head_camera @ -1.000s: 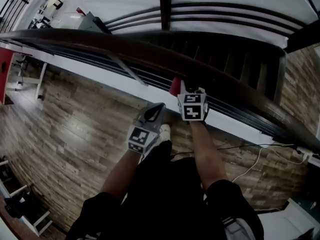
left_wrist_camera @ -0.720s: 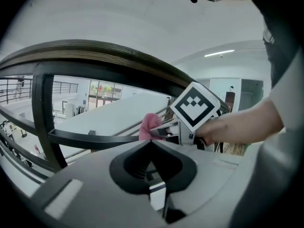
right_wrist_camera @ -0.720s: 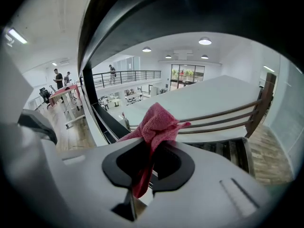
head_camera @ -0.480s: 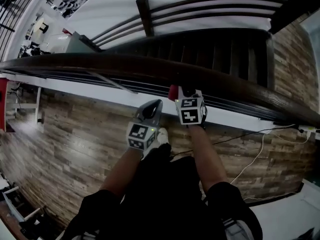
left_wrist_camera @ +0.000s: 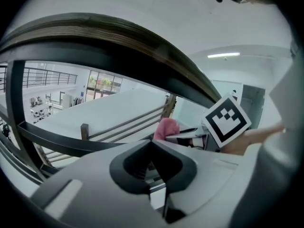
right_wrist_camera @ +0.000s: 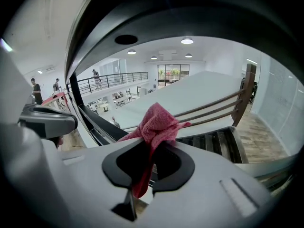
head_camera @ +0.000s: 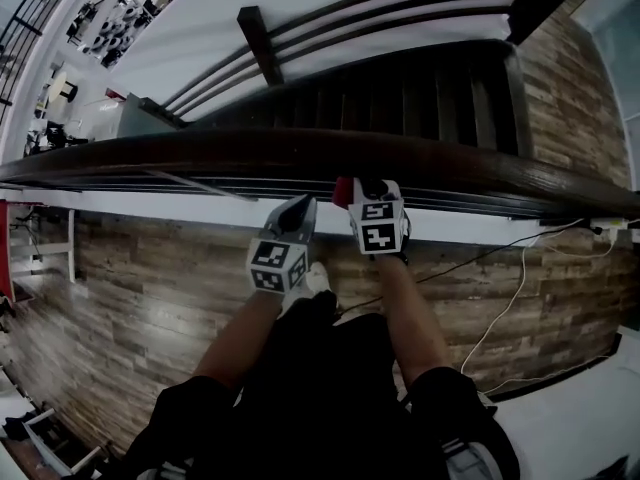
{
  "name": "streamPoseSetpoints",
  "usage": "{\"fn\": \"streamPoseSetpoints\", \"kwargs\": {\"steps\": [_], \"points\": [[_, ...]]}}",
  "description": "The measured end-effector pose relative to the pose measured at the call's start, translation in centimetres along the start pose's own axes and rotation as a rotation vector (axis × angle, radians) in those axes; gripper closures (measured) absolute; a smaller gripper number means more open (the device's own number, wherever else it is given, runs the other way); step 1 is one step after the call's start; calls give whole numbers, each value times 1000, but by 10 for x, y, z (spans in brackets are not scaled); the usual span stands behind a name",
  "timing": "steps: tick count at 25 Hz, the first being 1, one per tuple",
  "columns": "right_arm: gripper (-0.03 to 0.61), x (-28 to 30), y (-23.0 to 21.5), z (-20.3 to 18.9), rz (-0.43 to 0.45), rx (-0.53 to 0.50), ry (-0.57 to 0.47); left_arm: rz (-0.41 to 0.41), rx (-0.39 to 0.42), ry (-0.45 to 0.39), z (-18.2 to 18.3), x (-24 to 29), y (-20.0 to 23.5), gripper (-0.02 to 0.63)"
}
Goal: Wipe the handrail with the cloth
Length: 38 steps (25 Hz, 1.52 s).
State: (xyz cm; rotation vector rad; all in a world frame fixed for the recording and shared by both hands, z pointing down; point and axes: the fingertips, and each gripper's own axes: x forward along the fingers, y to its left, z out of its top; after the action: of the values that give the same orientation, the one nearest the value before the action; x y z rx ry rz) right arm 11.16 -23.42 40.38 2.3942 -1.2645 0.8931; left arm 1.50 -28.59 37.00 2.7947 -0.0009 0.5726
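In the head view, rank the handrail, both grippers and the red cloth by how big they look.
1. Handrail, spanning the frame.
2. Left gripper and right gripper: they look alike, so no ranking.
3. Cloth, a small red bit showing beside the right gripper's jaws.

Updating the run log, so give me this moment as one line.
right gripper: shut on cloth | left gripper: shut, empty | cloth: close under handrail, contact unclear
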Motion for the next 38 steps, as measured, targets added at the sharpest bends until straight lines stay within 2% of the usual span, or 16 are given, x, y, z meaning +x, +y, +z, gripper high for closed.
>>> {"fn": "streamPoseSetpoints", "kwargs": {"steps": [11, 16, 27, 34, 38], "points": [[537, -36, -76, -25, -33, 47, -26, -11, 28, 17, -6, 43, -62, 614], [537, -50, -109, -37, -11, 76, -35, 27, -26, -8, -8, 62, -99, 614], [537, -86, -202, -64, 13, 88, -50, 100, -33, -33, -17, 101, -177, 614], [537, -106, -230, -71, -13, 67, -54, 45, -27, -28, -9, 127, -219, 614], [537, -121, -256, -78, -79, 103, -49, -3, -12, 16, -14, 144, -239, 614]]}}
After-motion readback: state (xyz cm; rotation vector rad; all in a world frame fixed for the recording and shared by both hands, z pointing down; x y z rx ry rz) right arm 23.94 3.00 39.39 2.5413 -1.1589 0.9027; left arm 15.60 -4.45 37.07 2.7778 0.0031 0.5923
